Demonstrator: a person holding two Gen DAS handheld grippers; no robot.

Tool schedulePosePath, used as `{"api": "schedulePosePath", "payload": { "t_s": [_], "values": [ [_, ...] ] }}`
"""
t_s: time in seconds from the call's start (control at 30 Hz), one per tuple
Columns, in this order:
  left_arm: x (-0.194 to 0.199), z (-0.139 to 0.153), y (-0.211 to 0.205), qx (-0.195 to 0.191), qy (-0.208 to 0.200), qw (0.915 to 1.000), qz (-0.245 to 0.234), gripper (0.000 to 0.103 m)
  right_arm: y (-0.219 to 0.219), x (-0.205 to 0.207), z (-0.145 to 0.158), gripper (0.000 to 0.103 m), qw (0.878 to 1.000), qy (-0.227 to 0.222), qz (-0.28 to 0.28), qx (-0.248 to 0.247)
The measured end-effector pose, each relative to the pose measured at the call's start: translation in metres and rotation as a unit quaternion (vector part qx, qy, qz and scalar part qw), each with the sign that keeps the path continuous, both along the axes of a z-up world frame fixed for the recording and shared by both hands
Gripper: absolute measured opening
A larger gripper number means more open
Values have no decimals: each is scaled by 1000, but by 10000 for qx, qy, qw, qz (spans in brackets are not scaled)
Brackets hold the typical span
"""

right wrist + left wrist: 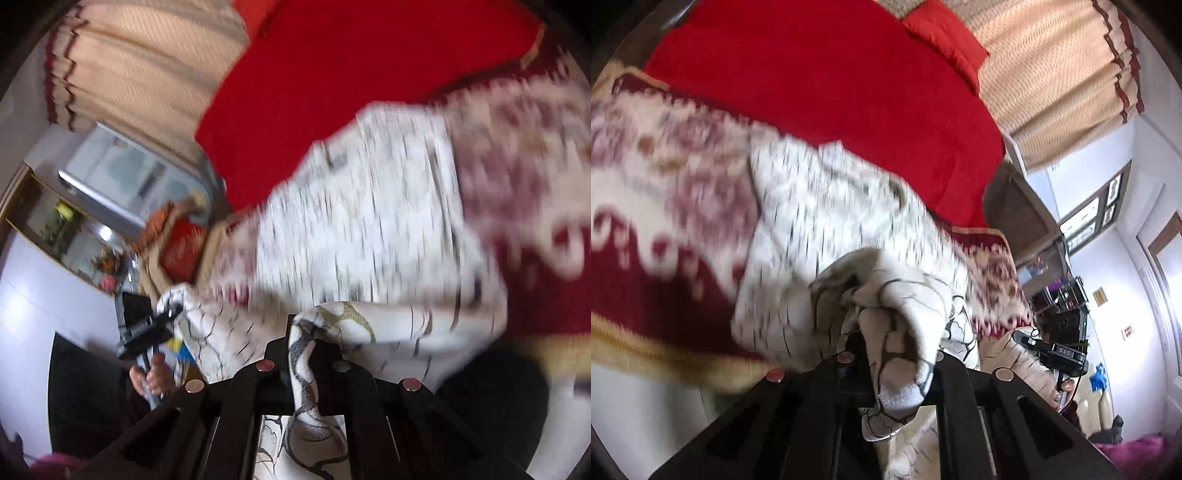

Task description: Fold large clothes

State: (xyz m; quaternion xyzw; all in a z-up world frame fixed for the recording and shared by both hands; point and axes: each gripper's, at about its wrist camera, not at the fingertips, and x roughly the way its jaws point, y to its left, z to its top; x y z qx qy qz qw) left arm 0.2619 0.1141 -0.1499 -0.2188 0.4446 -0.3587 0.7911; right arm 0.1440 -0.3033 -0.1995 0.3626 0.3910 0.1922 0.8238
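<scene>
In the left wrist view, the left gripper [886, 354] is clenched on a bunched edge of the white patterned garment [820, 221], whose cloth spills over and between the two black fingers. From that pinch the garment runs up and away across the maroon-and-cream blanket [665, 177] toward the red bedspread [827, 74], so its long axis points from the camera toward the bed's far side. The right gripper [1052, 350] shows at the right edge, in a hand, also with white cloth at its tip.

In the right wrist view, the right gripper [314, 350] is clamped on another gathered edge of the same garment [369, 221], the fabric hanging down through the fingers. The left gripper [162, 317] appears at left, holding a corner. The cloth between the two spans sideways, while its body stretches away over the blanket [535, 166].

Judging from this, the folding is early: both near corners are caught and raised, but no fold is laid yet.
</scene>
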Motion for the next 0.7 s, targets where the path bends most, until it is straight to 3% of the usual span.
{"api": "schedulePosePath", "payload": {
  "t_s": [0.13, 0.23, 0.33, 0.47, 0.53, 0.6, 0.7],
  "values": [
    [64, 30, 0, -12, -31, 9996, 270, 8, -49, 67, 28, 3, 9964, -531, -640, 154],
    [117, 18, 2, 58, 356, 9979, 529, 9, -86, 116, 28, 3, 9902, -561, -1231, 341],
    [172, -17, -7, 48, 890, 9930, 774, 9, -130, 170, -3, 3, 9811, -320, -1816, 579],
    [225, -85, -22, 7, 1835, 9768, 1104, 12, -164, 237, -84, 7, 9691, 673, -1940, 1367],
    [234, -113, -22, -308, 2270, 9639, 1354, 13, -176, 248, -117, 8, 9573, 1006, -2063, 1756],
    [235, -124, -17, -878, 2436, 9536, 1538, 17, -182, 242, -132, 8, 9455, 845, -2232, 2215],
    [225, -114, -8, -1716, 2159, 9456, 1723, 34, -190, 232, -127, 12, 9392, 522, -2326, 2470]
  ]
}}
